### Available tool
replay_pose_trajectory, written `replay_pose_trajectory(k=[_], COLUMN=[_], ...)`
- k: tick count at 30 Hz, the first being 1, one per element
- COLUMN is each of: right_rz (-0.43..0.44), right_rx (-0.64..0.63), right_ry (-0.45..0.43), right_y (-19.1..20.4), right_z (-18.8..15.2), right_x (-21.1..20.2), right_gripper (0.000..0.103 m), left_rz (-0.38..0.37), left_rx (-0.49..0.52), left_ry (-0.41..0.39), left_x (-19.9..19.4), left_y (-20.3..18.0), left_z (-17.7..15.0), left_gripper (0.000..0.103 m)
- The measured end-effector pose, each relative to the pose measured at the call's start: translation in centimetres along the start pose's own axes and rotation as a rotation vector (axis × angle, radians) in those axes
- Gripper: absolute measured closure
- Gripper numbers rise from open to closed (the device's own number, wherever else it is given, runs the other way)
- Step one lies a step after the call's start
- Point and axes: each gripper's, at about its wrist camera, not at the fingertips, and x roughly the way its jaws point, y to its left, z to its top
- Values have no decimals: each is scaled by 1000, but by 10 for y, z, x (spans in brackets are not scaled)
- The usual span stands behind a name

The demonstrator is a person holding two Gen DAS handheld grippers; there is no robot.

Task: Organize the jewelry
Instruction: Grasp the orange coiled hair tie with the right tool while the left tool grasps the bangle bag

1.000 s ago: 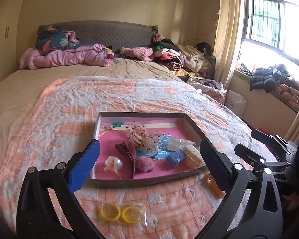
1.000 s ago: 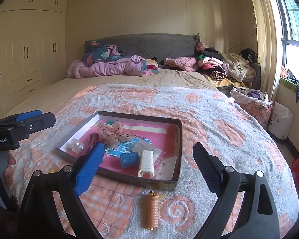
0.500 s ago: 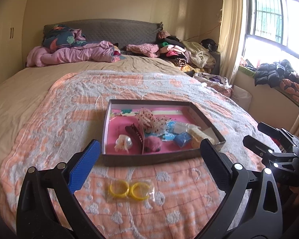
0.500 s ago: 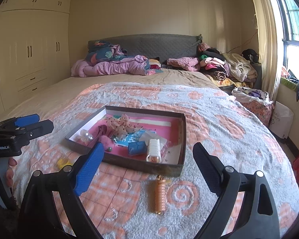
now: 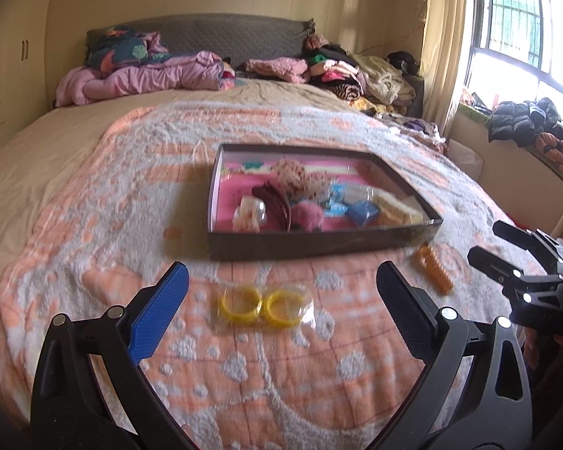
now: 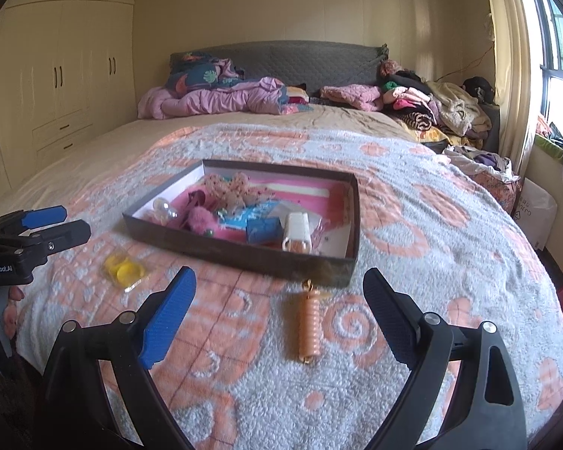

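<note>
Bedspread (image 6: 413, 202) carries a blurred tray (image 5: 319, 242) (contents indistinct); left gripper (image 5: 281, 302) and right gripper (image 6: 279, 309) gape wide, empty.

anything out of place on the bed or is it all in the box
Two things lie outside the box: a clear bag of yellow bangles and an orange spiral hair tie, both loose on the blanket in front of it. Nothing looks spilled or broken.

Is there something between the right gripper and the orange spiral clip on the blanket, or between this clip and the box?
Nothing visible blocks the open right gripper from the orange spiral clip, which lies bare on the blanket. Between clip and box interior stands only the box near wall, so the clip must be lifted over it.
</note>
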Motion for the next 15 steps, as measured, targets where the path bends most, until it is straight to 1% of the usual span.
replay_pose_trajectory(k=[7, 13, 15], right_rz=[-2, -13, -13], right_rx=[34, 52, 60], right_ry=[75, 130, 146], right_y=[-12, -23, -27], right_z=[-17, -25, -26], right_x=[23, 43, 50], right_gripper=[15, 15, 18], left_rz=[8, 34, 38], left_rx=[-16, -19, -20], left_ry=[79, 122, 129], left_x=[22, 42, 47], left_y=[7, 14, 15], left_z=[-24, -31, -31], left_gripper=[11, 11, 11])
